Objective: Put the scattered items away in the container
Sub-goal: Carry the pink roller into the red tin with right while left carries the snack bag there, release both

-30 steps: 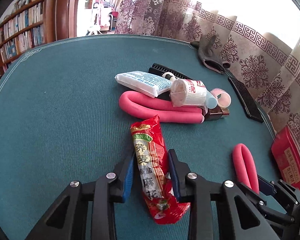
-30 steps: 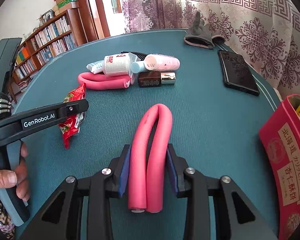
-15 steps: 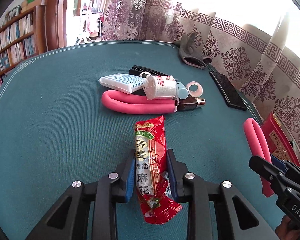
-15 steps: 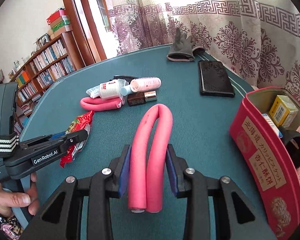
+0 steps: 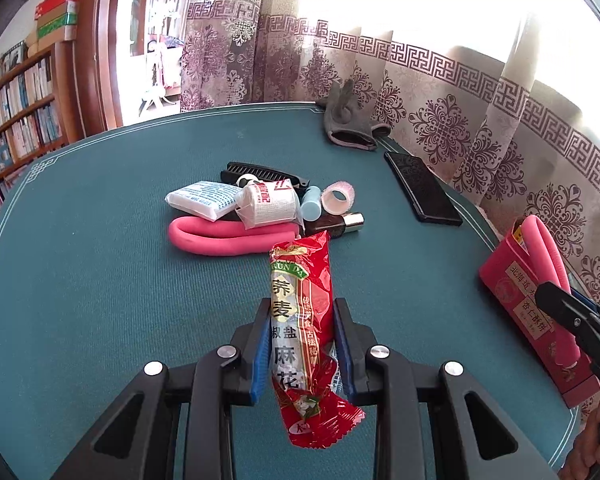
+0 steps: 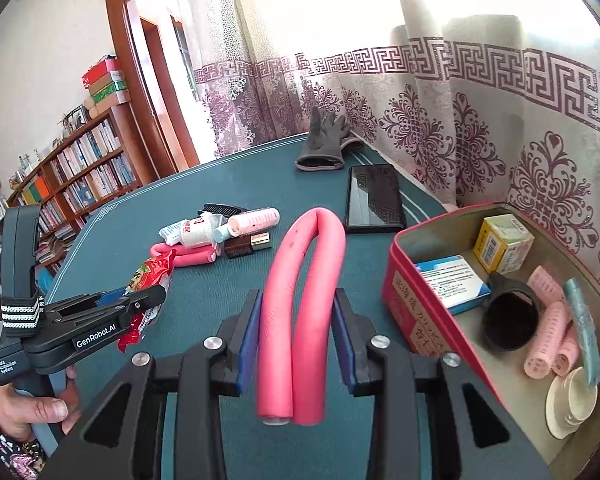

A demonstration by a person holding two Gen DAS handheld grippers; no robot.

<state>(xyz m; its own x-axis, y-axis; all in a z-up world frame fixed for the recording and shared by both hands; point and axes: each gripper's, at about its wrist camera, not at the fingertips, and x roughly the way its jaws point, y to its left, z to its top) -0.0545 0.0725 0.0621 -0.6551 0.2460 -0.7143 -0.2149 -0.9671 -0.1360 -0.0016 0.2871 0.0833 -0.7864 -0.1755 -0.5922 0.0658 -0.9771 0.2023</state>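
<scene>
On my left, the left gripper (image 5: 300,344) has its jaws clamped on the red snack pack (image 5: 302,320), which is off the surface (image 5: 100,280). The grip sits on the middle of a slick film wrapper, with a long end drooping below the jaws. I judge it could slide out or crush what is inside if I squeeze harder.

In the middle, the pile (image 5: 260,204) of loose items waits, along with a second foam curler (image 5: 228,236). A low swing of either hand could knock these about.

On my right, the right gripper (image 6: 296,340) holds the folded pink curler (image 6: 304,300), jaws closed on both legs. It wants to spring open. The red tin (image 6: 404,300) is just beside it and already crowded, so the curler may catch the rim or pop back out. Both hands converging there could collide.
</scene>
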